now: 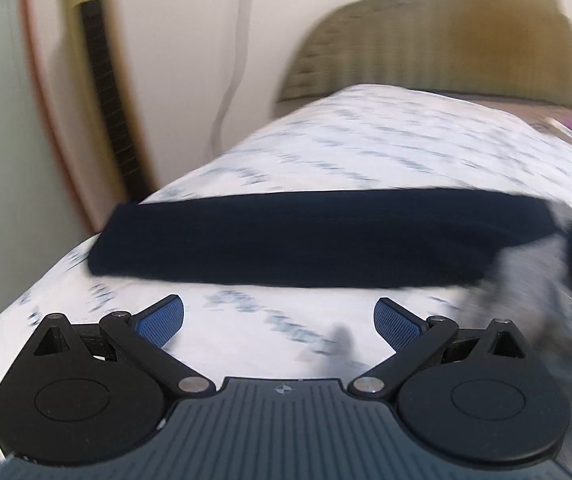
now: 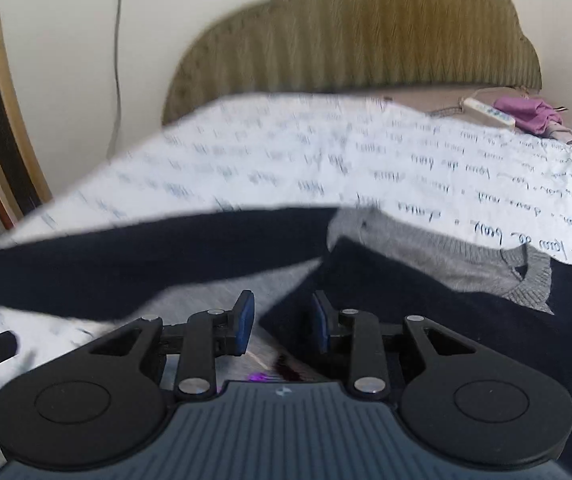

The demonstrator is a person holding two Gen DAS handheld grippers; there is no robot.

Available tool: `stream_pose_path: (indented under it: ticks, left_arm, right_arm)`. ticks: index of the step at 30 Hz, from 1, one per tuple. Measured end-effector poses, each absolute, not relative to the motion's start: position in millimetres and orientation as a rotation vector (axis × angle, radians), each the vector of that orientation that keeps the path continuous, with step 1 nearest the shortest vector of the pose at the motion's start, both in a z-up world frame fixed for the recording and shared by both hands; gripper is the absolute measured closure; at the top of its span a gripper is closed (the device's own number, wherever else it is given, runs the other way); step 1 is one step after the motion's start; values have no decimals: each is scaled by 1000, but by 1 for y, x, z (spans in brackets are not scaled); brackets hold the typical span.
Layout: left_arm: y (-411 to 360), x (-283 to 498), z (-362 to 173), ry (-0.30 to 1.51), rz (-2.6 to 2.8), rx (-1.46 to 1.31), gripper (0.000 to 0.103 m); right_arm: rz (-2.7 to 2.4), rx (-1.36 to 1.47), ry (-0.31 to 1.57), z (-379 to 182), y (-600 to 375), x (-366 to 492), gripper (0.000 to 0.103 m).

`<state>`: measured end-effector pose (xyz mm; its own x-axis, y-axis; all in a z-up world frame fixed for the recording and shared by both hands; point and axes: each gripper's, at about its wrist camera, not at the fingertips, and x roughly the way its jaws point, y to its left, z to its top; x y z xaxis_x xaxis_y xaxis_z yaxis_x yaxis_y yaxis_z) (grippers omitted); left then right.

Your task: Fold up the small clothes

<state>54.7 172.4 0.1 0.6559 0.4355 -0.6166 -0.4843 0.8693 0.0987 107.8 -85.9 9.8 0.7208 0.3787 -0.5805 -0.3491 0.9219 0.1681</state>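
Navy-and-grey sweater (image 2: 405, 280) lies across mid-frame on the script-printed white sheet (image 2: 286, 152). Only the right wrist view shows its grey ribbed collar (image 2: 529, 276) and a purple cloth (image 2: 529, 114) at upper right. Left gripper (image 1: 279, 318), low in frame, has jaws wide apart over bare sheet; right gripper (image 2: 283, 322) hovers over the sweater, jaws partly apart, gripping nothing.
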Motion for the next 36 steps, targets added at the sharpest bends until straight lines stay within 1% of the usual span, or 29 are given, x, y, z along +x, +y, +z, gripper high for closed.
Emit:
stream_pose_path:
  ticks: [1,2,3,4,5,6,9,12,14,17,19,20,21,22,24,25,26,27,29,32,36]
  left_arm:
    - [184,53,2,679,542,-109,0]
    - [197,52,3,680,562,-145,1]
    - [210,52,3,681,584,-189,2]
    - [220,50,3,681,602,-233,3]
    - [231,49,4,676,614,-281,4]
    - [243,46,4,668,619,-339,5]
    - [278,40,0,628,599,-567,10]
    - [306,37,-16,579,587,-785,10]
    - [321,37,-20,512,591,-872,12]
    - [345,38,-24,440,597,-979,14]
    - [358,40,-25,402,612,-1037,19]
    - [364,42,-25,393,621,-1056,26]
    - [369,46,-24,393,632,-1069,39]
    - [373,48,-23,402,645,-1074,48]
    - [380,54,-24,434,667,-1085,86]
    - [382,55,-24,445,670,-1091,91]
    - [382,56,-23,454,672,-1089,91]
    - [380,57,-20,465,679,-1061,94]
    - [368,61,-7,477,693,-951,97]
    - [345,69,17,456,675,-780,98]
    - [289,87,57,404,602,-514,98]
  right_arm:
    - [400,44,632,15,-87,100,72]
    - [397,32,615,18,-87,93,69]
    - [396,19,599,21,-87,85,61]
    - [394,8,583,23,-87,77,56]
    - [393,1,568,25,-86,70,44]
    - [395,-3,554,27,-86,64,36]
    - [403,-2,530,31,-86,49,35]
    - [409,16,535,33,-88,41,34]
    - [407,22,538,33,-89,37,34]
    - [399,34,551,30,-93,32,27]
    - [393,45,564,27,-96,29,27]
    - [388,50,571,25,-97,29,27]
    - [386,55,579,23,-98,28,27]
    - [386,57,588,21,-98,28,27]
    - [386,56,610,17,-98,29,27]
    - [389,53,619,15,-98,29,27]
    - [390,47,622,14,-98,28,27]
    - [389,42,622,13,-98,27,27]
    - [385,36,621,12,-99,26,27]
    - [375,48,621,10,-105,26,26]
    - [343,76,631,7,-117,30,24]
